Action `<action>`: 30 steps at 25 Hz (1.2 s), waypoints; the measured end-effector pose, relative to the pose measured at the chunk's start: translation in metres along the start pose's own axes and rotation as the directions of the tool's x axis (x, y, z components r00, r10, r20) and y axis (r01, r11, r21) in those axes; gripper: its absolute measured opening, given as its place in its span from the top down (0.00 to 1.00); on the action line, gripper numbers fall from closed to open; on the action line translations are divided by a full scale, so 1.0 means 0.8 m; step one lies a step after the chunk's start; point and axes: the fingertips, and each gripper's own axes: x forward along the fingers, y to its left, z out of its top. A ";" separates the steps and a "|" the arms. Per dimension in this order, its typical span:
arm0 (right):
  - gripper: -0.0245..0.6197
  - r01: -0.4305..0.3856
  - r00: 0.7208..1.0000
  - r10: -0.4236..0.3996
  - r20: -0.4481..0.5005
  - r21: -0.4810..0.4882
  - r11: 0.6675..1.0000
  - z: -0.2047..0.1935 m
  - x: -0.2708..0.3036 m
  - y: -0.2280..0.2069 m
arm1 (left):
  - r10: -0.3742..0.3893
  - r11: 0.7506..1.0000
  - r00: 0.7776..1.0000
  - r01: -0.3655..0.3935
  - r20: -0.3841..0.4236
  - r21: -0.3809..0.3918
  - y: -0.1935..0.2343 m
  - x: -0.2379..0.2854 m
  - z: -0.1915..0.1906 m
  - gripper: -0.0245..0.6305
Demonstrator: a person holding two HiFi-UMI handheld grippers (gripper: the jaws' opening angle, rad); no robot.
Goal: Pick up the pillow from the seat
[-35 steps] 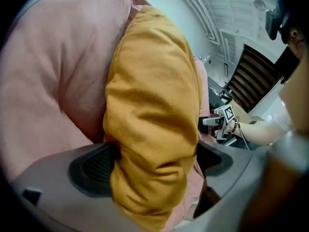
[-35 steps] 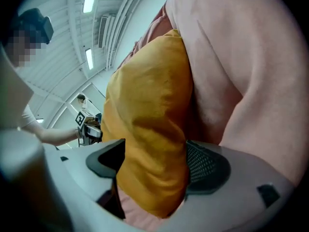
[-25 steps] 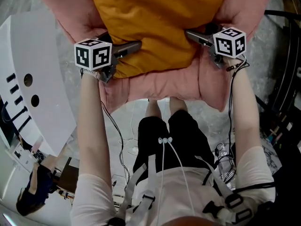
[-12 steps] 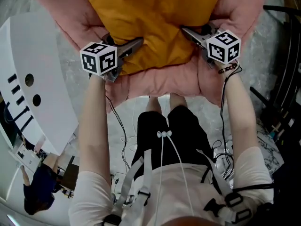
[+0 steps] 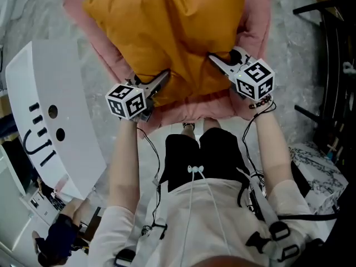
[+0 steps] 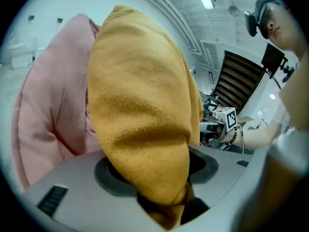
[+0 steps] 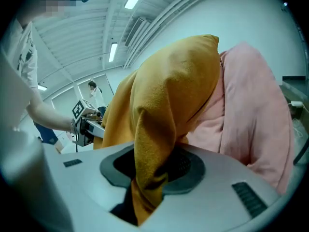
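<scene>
1. Mustard-orange pillow [image 5: 172,32], plump w/ a fleecy nap, lies over the pink seat [image 5: 257,26]. Its lower corners sit toward the seat's near edge. Whether it is clear of the seat can't be told.
2. Left gripper [image 5: 157,84] has its jaws closed on the pillow's near-left corner, cloth bunched between them. Right gripper [image 5: 219,64] is clamped the same way on the near-right corner, a fold of orange fabric pinched in its jaws.
3. White curved panel [image 5: 61,121] w/ round holes stands just left of the seat; black frame [image 5: 334,65] at far right. Person's legs in black shorts [image 5: 203,157] meet the seat's near edge.
4. Count: 1 pillow, 1 pink seat, 2 grippers, 2 marker cubes, one at left [image 5: 127,100] and one at right [image 5: 255,80], and 2 round holes in the panel.
</scene>
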 end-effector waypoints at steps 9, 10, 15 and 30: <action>0.73 0.005 0.993 0.007 0.119 -0.105 0.994 0.125 -0.037 0.076 | 0.009 0.996 0.986 -0.024 0.167 0.088 -0.043 -0.090 0.091 0.57; 0.73 0.006 0.991 0.010 0.136 -0.118 0.993 0.140 -0.041 0.084 | 0.017 0.994 0.982 -0.037 0.190 0.103 -0.048 -0.101 0.103 0.57; 0.71 0.022 0.980 0.017 0.197 -0.191 0.981 0.210 -0.064 0.113 | 0.025 0.983 0.957 -0.077 0.290 0.169 -0.075 -0.141 0.159 0.58; 0.71 0.156 0.916 0.004 0.401 -0.365 0.918 0.373 -0.169 0.164 | -0.070 0.903 0.879 -0.145 0.471 0.404 -0.177 -0.215 0.317 0.57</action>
